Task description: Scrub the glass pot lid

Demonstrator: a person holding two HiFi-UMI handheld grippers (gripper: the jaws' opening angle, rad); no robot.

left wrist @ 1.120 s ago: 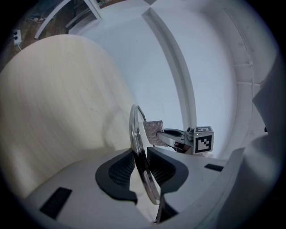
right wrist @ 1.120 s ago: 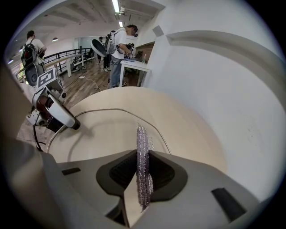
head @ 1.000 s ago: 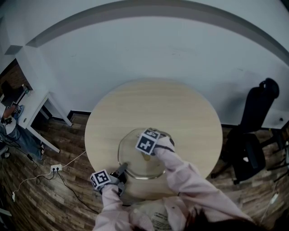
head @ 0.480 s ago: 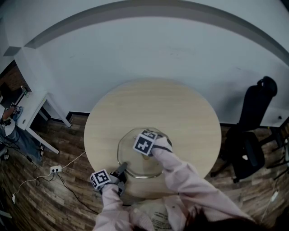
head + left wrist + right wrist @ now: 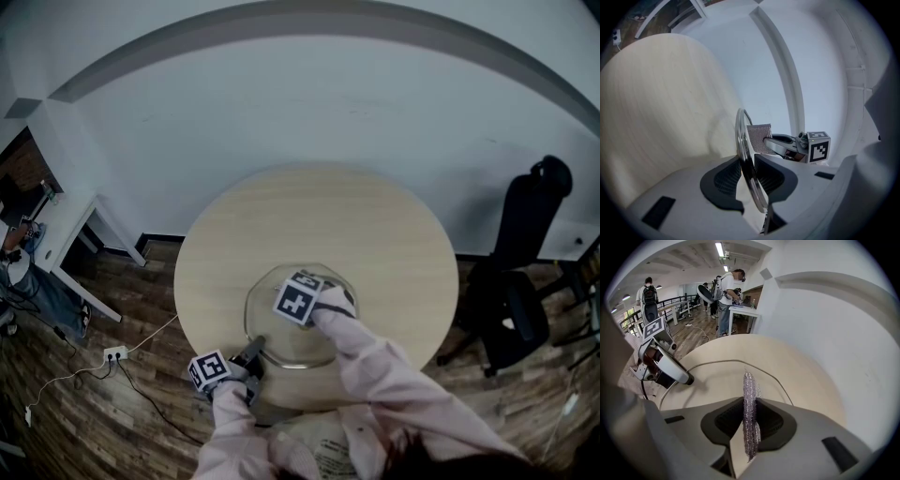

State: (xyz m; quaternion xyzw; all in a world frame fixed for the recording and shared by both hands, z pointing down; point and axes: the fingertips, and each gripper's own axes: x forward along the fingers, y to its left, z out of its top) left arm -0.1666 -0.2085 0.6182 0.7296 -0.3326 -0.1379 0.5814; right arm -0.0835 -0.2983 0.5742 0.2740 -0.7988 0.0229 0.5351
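the left gripper (image 5: 749, 176) has its 2 jaws clamped on the steel rim of the glass pot lid (image 5: 740, 133), seen edge-on over the pale wooden table (image 5: 661, 93). just past it, the right gripper (image 5: 768, 140) holds a silvery mesh scrubber (image 5: 758, 136) by the lid's face, before a white wall (image 5: 815, 70).

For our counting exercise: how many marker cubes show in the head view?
2: the left gripper's cube at the table's near edge; the right gripper's cube over the lid. None seems hidden.
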